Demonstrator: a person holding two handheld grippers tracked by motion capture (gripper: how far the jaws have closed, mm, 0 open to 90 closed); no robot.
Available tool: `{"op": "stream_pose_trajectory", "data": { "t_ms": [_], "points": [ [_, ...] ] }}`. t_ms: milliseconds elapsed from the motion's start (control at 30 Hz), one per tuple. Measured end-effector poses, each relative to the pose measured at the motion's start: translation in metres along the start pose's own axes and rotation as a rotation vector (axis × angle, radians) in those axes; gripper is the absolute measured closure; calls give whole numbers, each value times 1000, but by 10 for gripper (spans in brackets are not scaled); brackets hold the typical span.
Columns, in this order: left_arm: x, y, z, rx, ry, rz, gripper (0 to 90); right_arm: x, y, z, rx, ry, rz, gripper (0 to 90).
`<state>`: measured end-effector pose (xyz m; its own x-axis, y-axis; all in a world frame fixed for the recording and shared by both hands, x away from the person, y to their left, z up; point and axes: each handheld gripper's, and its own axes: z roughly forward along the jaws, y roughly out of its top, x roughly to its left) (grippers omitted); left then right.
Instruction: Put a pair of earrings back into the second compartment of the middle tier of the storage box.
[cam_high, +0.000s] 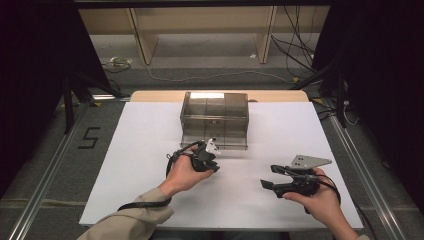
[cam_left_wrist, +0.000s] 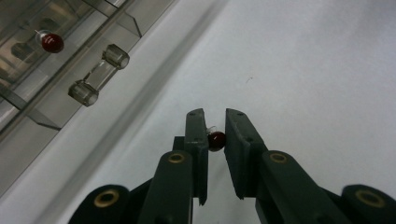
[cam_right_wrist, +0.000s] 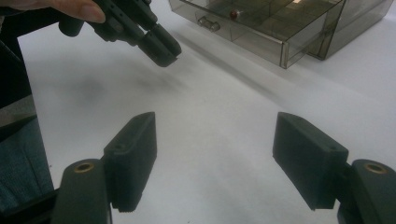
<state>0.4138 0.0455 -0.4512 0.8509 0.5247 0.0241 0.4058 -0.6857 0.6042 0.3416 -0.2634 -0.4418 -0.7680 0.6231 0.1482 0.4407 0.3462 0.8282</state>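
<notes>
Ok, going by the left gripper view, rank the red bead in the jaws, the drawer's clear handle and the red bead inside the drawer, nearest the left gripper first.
1. Red bead in the jaws, between the left gripper's pads.
2. Clear handle, up left on the drawer front.
3. Red bead inside the drawer, farthest, top left corner.

The left hand-held gripper (cam_high: 212, 148) is black, with two flat rectangular jaws on rounded arms; each arm carries a brass-coloured ring fastener, and small screw recesses mark the jaw faces. A black cable loops from its body past the wrist. The right hand-held gripper (cam_high: 274, 176) is likewise black, topped by a grey three-cornered plate with small holes. The left forearm wears a beige sleeve (cam_high: 127, 222).
</notes>
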Motion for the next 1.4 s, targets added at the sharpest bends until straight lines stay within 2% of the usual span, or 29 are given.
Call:
{"op": "stream_pose_trajectory", "data": {
  "t_ms": [633, 1400],
  "points": [
    [5, 7, -8, -19, 19, 11, 791, 0, 0, 0, 2, -1, -1, 311],
    [10, 16, -13, -45, 43, 2, 791, 0, 0, 0, 2, -2, -1, 311]
  ]
}}
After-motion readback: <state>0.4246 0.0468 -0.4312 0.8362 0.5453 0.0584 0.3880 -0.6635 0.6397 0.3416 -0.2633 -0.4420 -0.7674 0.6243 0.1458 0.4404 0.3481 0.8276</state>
